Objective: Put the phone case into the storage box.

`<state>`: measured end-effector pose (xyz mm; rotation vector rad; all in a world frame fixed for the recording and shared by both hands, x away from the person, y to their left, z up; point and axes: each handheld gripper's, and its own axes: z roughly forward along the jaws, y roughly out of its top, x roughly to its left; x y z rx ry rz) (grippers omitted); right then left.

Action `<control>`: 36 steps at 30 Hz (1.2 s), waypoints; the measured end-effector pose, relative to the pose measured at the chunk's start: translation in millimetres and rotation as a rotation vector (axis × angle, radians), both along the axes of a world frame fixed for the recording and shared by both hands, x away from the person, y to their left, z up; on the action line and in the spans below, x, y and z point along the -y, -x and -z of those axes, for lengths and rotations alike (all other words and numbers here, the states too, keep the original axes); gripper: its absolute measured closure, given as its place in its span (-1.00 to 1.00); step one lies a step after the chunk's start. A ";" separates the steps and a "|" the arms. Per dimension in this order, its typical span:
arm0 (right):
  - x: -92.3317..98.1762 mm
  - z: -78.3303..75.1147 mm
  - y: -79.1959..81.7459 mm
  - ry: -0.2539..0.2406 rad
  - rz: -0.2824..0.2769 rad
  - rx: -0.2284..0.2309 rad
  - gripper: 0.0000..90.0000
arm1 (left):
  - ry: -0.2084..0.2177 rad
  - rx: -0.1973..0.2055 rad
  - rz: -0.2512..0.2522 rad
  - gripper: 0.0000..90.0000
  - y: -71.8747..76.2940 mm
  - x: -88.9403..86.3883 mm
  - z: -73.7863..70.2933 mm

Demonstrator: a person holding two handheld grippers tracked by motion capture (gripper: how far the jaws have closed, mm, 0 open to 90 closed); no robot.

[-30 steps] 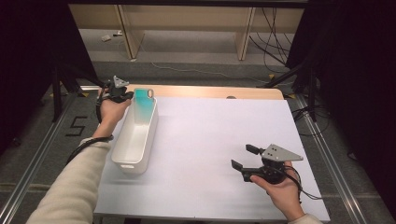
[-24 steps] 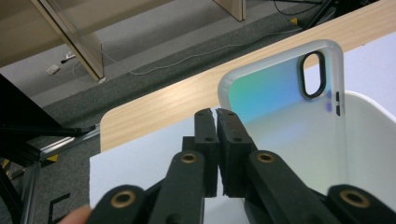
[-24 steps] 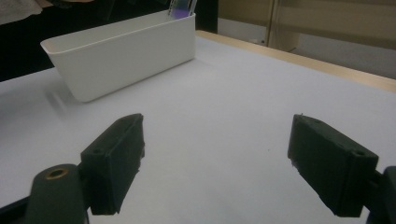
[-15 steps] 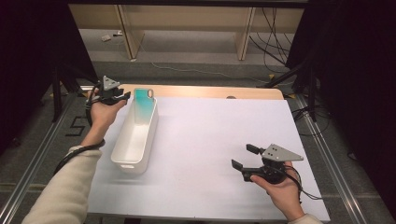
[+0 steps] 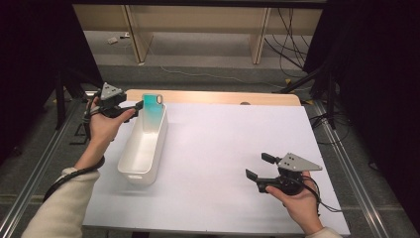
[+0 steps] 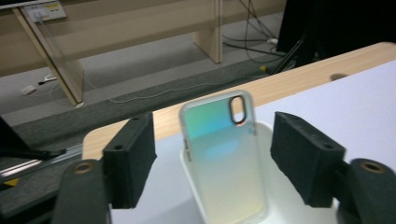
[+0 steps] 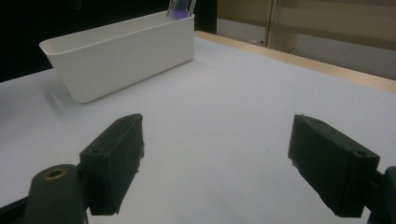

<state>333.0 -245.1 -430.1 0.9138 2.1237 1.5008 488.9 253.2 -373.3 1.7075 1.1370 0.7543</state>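
Note:
An iridescent teal phone case (image 5: 152, 106) stands tilted in the far end of a long white bin (image 5: 159, 144), leaning on its end wall. My left gripper (image 5: 133, 108) hovers just left of that end, and its jaws have just been opening. In the left gripper view the phone case (image 6: 224, 154) shows beyond the left gripper (image 6: 212, 158), between the spread pads, with neither pad touching it. My right gripper (image 5: 258, 166) rests open near the table's front right, nothing between its pads. From the right gripper (image 7: 217, 158) the bin (image 7: 126, 51) lies far off, with the phone case (image 7: 180, 8) sticking up.
A white sheet (image 5: 223, 139) covers the table, with a wooden strip (image 5: 213, 96) along the far edge. Metal rails run down both sides. Beyond the table are a floor with cables and wooden shelf legs.
The left gripper has let go of the phone case and drawn back to the left and up, jaws now apart. The case stays leaning in the bin. The right hand has kept still.

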 end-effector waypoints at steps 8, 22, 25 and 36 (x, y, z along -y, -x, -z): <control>0.1 -0.4 0.2 -0.005 -0.002 -0.007 -0.57 | 0.036 0.006 0.040 -0.57 22.7 4.5 -2.6; -0.1 -0.7 0.3 -0.004 -0.002 -0.008 -0.59 | 0.056 0.029 0.127 -0.79 58.3 10.3 -2.0; -0.7 -0.7 0.3 -0.021 -0.005 -0.010 -0.59 | 0.068 0.035 0.144 -0.81 66.0 12.6 -1.7; -0.9 -0.2 -0.5 -0.024 -0.007 0.000 -0.60 | 0.101 0.036 0.211 -0.91 90.2 22.9 4.4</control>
